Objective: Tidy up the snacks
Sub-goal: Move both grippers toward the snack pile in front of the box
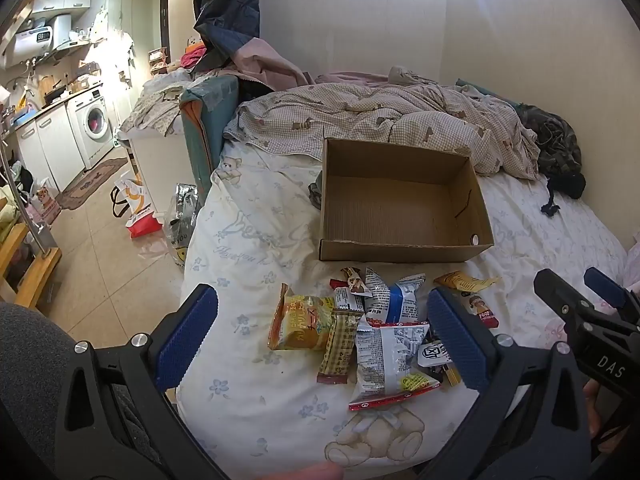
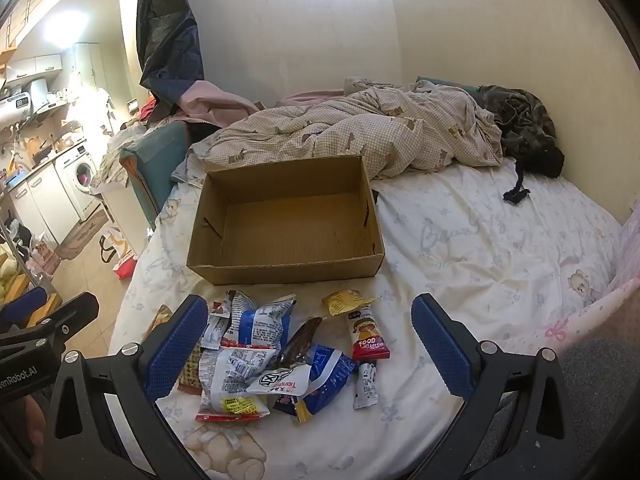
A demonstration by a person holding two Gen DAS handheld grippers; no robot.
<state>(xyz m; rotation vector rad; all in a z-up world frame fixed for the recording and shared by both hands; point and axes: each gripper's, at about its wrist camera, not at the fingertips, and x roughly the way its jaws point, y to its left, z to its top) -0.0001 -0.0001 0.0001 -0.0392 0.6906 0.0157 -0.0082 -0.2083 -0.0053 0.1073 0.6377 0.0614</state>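
Cardboard, brown and empty: open box (image 1: 404, 208) sits on the bed just beyond the heap of foil snack packets (image 1: 372, 328). Left gripper (image 1: 324, 332) is gaping, holding nothing, pile dead ahead. Right view: right gripper (image 2: 308, 344) equally wide and empty, straddling the same heap, looks about equally close.

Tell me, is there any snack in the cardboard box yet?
No. The box shows only its bare brown floor, and the snacks all lie on the sheet in front of it.
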